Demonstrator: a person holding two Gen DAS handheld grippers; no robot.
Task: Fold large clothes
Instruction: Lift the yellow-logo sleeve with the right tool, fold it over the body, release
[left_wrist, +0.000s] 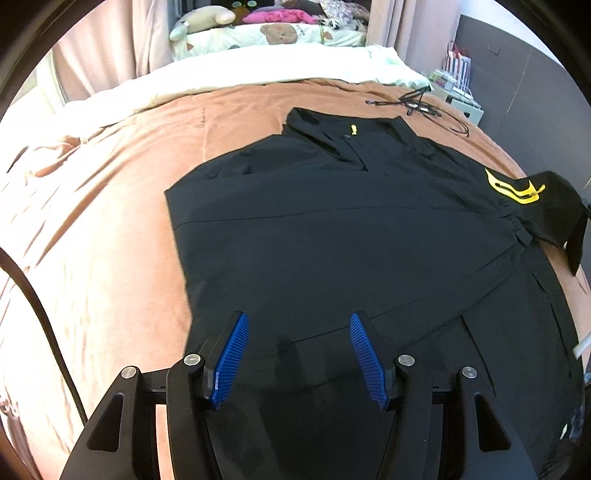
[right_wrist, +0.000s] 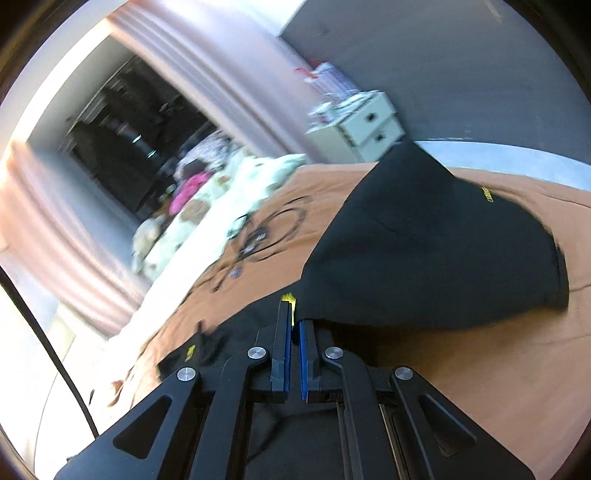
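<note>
Left wrist view: smooth black jacket (left_wrist: 332, 229) lies on a rust-brown bed cover (left_wrist: 110, 221), left tool (left_wrist: 299, 358) spread above it, right tool (right_wrist: 294, 325) pinching its lifted sleeve.

We see two identical hand-held units. The left gripper (left_wrist: 299, 354) has matte black linkage arms with triangular cut-outs, round silver pivot screws (left_wrist: 406, 360) at each joint, and blue ribbed pads (left_wrist: 231, 363) on the inner face of each black finger. The right gripper (right_wrist: 293, 325) shares the same black frame, silver screws (right_wrist: 257, 352) and blue pad edges (right_wrist: 303, 358). A thin black cable (left_wrist: 48, 332) runs along the left edge of each view.
</note>
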